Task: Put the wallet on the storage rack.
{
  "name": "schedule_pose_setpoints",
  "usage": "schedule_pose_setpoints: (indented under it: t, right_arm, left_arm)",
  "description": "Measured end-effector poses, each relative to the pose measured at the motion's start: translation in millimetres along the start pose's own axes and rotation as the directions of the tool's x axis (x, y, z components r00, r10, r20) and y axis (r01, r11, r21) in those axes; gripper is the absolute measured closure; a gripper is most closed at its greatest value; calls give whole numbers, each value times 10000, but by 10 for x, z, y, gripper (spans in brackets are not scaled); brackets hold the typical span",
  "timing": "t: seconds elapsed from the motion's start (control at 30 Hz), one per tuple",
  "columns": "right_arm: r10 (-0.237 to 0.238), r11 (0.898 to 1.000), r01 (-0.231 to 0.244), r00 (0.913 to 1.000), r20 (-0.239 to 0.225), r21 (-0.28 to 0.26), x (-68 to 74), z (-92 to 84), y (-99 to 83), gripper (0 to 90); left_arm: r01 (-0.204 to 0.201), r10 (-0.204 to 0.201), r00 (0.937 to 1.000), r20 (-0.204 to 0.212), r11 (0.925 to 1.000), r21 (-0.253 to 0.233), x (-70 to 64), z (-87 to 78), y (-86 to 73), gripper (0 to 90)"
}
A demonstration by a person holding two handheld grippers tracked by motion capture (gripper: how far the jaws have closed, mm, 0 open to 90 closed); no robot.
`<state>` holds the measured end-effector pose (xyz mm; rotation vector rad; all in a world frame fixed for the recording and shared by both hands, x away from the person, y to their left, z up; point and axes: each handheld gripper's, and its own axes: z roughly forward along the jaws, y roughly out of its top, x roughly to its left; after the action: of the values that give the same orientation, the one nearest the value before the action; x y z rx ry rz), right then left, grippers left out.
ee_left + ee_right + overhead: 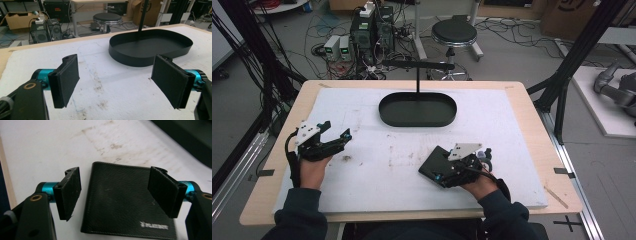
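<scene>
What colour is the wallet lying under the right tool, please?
Black, with a grained leather look and a small pale logo; the wallet shows best in the right gripper view.

Wallet (120, 202): black, grained leather, closed and lying flat on the white mat near the table's front right. One corner bears small pale lettering, too blurred to read. Its edges sit askew to the table's.

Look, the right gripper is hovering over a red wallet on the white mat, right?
Not red. The wallet is black, as the right gripper view shows. The rest is right: the right gripper hovers over it with jaws open, on the white mat.
</scene>
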<state>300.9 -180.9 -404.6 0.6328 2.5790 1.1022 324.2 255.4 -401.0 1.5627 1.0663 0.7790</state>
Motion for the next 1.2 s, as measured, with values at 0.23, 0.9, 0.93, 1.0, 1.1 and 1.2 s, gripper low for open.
schedule_pose_setpoints:
  t: [0.23, 0.9, 0.93, 1.0, 1.1, 1.2]
  right_arm:
    - [-380, 9926, 364, 9992, 113, 1161, 99, 280, -4, 281]
    - [-579, 9940, 470, 9922, 1107, 989, 0, 274, -1, 818]
    - [-179, 9972, 104, 9946, 1019, 737, -39, 233, 6, 824]
    - [323, 9990, -351, 9951, 932, 287, -94, 160, 22, 835]
    - [649, 9977, -626, 9929, 993, -265, -161, 46, 57, 844]
    - [950, 9923, -865, 9908, 962, -890, -248, -98, 114, 849]
  left_arm:
    - [-34, 34, 10000, -51, 10000, 27, 4, 2, -7, 219]
    - [66, -64, 9997, -254, 10000, 61, 56, -11, -26, 225]
    - [71, -70, 9997, -242, 10000, 36, 61, -11, -28, 225]
    - [107, -106, 9996, -266, 9999, 42, 68, -14, -33, 229]
    - [179, -178, 9994, -293, 9998, 56, 76, -9, -40, 237]
    - [164, -162, 9993, -336, 9998, 77, 79, -10, -39, 240]
